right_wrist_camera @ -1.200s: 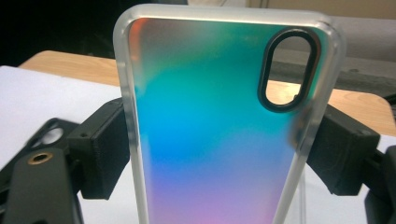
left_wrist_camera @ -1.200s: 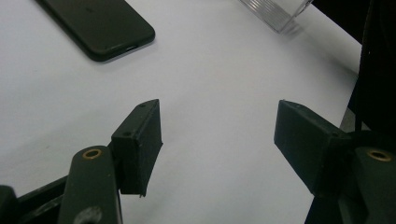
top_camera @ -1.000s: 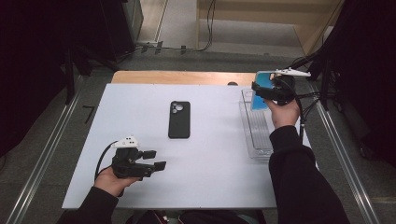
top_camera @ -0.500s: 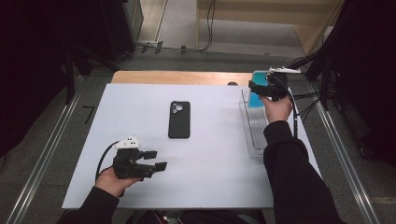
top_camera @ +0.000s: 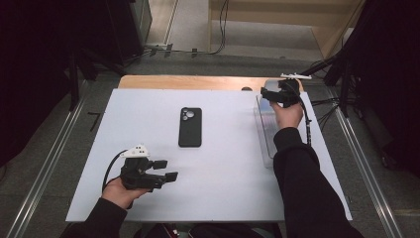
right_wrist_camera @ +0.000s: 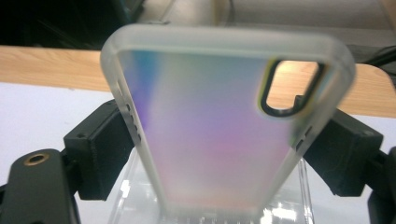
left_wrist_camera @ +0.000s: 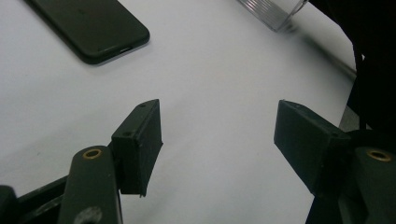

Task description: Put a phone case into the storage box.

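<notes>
White and bare over most of its top, the table [top_camera: 223,188] has a strip of wood [top_camera: 188,82] along its far edge and grey floor with metal rails on both sides. The black phone [top_camera: 190,127] lies flat and face down near the table's middle, taken here as the landmark, with open room on every side of it.

Well to the phone's right, along the table's right edge, stands a clear plastic rack [top_camera: 265,134]. At the rack's far end the right gripper [top_camera: 267,94] holds a frosted, translucent phone case [right_wrist_camera: 219,116] with an iridescent blue-to-pink sheen, its jaws set against the case's two long sides; the case stands just above the rack's slots. A second ago this hand was higher and farther right, beyond the table's corner; it has come down and in toward the phone's side of the rack.

Near the phone's front left, close to the table's near edge, the left gripper [top_camera: 166,169] rests in the hand, jaws apart with nothing between them, in the same spot as before.
</notes>
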Demonstrator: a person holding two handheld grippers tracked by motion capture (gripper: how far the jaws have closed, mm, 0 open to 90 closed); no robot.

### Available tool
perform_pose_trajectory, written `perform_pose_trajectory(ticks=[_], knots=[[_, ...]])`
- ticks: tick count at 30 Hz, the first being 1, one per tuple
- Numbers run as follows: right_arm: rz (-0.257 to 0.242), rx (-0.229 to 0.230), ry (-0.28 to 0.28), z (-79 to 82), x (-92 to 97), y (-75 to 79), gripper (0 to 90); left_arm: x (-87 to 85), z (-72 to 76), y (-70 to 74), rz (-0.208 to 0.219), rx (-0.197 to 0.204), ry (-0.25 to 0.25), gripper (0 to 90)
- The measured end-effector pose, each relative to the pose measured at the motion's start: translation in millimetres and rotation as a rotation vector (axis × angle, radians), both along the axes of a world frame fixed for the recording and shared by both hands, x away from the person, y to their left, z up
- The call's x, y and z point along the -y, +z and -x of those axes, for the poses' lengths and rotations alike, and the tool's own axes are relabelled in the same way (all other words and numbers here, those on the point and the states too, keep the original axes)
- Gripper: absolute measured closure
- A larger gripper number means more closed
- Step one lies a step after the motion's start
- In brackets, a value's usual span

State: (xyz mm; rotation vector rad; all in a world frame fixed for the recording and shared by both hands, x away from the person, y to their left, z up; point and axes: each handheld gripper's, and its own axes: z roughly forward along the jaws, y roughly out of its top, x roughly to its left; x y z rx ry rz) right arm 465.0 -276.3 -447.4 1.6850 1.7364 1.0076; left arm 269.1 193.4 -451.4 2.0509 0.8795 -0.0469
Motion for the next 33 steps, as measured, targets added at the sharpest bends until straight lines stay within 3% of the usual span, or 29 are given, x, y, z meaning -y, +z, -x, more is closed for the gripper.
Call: perform_pose_trajectory(ticks=[12, 16, 18, 20, 33], knots=[[0.075, -0.001, -0.004, -10.1, -8.9, 0.1, 13.5, 0.3, -1.0, -0.7, -0.001, 0.0, -0.001, 32.6], [0.084, 0.015, 0.039, -11.2, -10.9, 0.9, 7.8, 0.1, -1.1, -0.7, -0.004, -0.004, 0.0, 32.6], [0.071, 0.017, 0.04, -11.6, -10.2, 0.3, 7.2, -0.2, -1.2, -0.7, 0.001, -0.004, 0.001, 32.6], [0.061, 0.008, 0.035, -12.1, -9.6, -0.6, 1.2, -0.7, -1.2, -0.3, 0.003, -0.005, 0.005, 32.6], [0.02, -0.015, 0.054, -5.3, -3.3, 5.4, 0.0, -0.6, -2.7, -0.8, -0.002, -0.008, 0.01, 32.6]])
